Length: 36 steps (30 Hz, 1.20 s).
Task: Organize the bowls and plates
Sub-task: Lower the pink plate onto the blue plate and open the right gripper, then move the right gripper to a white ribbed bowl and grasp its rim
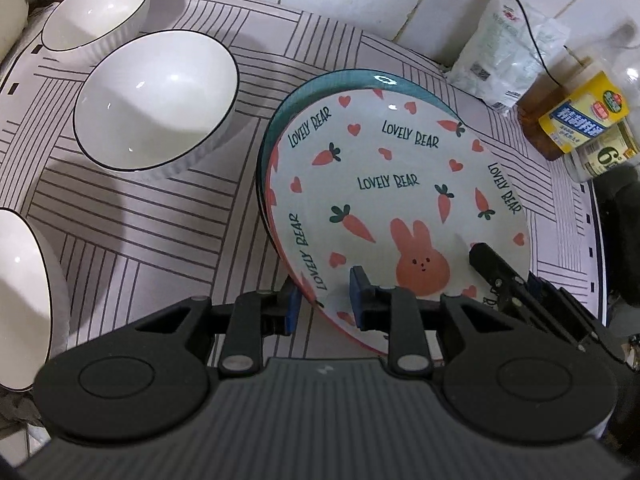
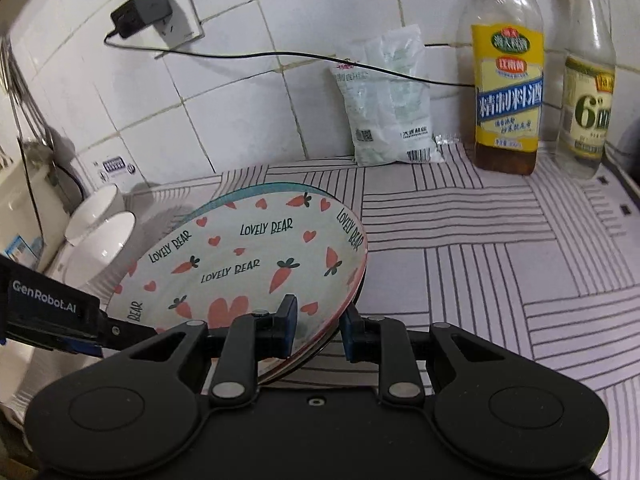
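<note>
**Two grippers on one plate stack, three bowls to the left**

Two plates, stacked: rabbit plate [image 1: 384,200] on top, printed with carrots, hearts and "LOVELY BEAR"; teal plate [image 1: 320,82] beneath, only its far edge showing. Stack tilted, directly ahead of both grippers, over the striped mat [image 1: 160,232].

Left gripper [image 1: 326,304]: fingers astride the near rim of the rabbit plate, one blue pad below the rim and one on the printed face. Not fully clear whether pinching tight, but closed onto the rim.

Right gripper [image 2: 318,326]: clamped on the opposite edge of the stack, one pad on the top face, the other under the rim. Visible also in the left wrist view, at the right of the plate.

Three white bowls with dark rims, all left of the left gripper: near bowl [image 1: 24,304] cut off by the frame edge, middle bowl [image 1: 156,100] ahead-left, far bowl [image 1: 96,10] beyond it by the wall.

Ahead-right of the right gripper, against the tiled wall: one white packet [image 2: 390,100], two bottles, yellow-label bottle [image 2: 506,76] and pale-label bottle [image 2: 588,76]. One plug adapter [image 2: 142,12] in the socket, up-left.
</note>
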Each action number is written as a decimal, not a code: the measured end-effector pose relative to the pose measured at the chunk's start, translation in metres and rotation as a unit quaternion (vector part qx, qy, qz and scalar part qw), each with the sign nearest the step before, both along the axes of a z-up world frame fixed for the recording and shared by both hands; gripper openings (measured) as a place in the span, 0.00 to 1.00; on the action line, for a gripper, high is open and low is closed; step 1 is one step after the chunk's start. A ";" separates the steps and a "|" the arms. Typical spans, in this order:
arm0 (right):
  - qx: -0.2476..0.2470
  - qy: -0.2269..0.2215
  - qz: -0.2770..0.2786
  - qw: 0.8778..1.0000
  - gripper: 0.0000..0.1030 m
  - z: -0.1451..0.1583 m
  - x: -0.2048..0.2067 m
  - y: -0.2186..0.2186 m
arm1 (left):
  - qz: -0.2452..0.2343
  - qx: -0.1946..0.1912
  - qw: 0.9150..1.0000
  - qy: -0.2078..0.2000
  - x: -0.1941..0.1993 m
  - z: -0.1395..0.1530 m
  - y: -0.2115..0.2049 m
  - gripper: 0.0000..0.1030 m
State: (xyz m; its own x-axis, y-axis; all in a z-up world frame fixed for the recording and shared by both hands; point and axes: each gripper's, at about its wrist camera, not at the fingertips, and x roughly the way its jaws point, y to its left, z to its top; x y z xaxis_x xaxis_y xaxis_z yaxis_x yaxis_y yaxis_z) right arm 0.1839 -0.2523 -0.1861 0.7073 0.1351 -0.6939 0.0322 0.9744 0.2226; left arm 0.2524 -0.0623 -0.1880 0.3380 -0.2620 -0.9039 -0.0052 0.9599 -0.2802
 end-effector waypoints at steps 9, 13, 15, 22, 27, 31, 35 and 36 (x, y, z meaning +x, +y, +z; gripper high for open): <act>-0.105 -0.004 0.022 0.994 0.35 -0.001 0.003 0.026 | 0.013 0.021 1.000 0.009 0.006 -0.004 -0.002 0.24; -0.127 -0.005 0.014 0.992 0.37 -0.003 0.005 0.031 | 0.017 0.031 0.999 0.011 0.007 -0.005 -0.007 0.24; -0.138 -0.006 0.013 0.990 0.37 -0.004 0.008 0.034 | 0.014 0.037 0.999 0.011 0.006 -0.005 -0.008 0.24; -0.160 -0.006 0.012 0.987 0.39 -0.006 0.010 0.041 | -0.003 0.061 0.998 -0.006 -0.006 0.004 -0.013 0.24; -0.121 0.003 0.000 0.993 0.40 0.008 -0.006 0.033 | -0.020 0.092 0.995 -0.017 -0.025 0.020 -0.010 0.24; -0.088 0.011 -0.006 0.996 0.42 0.025 -0.023 0.026 | -0.028 0.099 0.994 -0.021 -0.042 0.036 -0.001 0.24; -0.062 0.014 0.001 0.998 0.45 0.041 -0.038 0.025 | -0.038 0.107 0.993 -0.032 -0.061 0.056 0.008 0.24; -0.060 0.013 0.002 0.998 0.45 0.044 -0.041 0.026 | -0.040 0.107 0.993 -0.034 -0.065 0.061 0.011 0.24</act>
State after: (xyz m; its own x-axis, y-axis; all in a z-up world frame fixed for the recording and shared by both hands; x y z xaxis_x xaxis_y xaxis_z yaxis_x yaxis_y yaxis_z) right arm 0.1427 -0.2260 -0.1417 0.6877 0.0531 -0.7240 0.0319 0.9942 0.1032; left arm 0.1874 -0.0517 -0.1267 0.3855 -0.0945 -0.9179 0.0862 0.9941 -0.0662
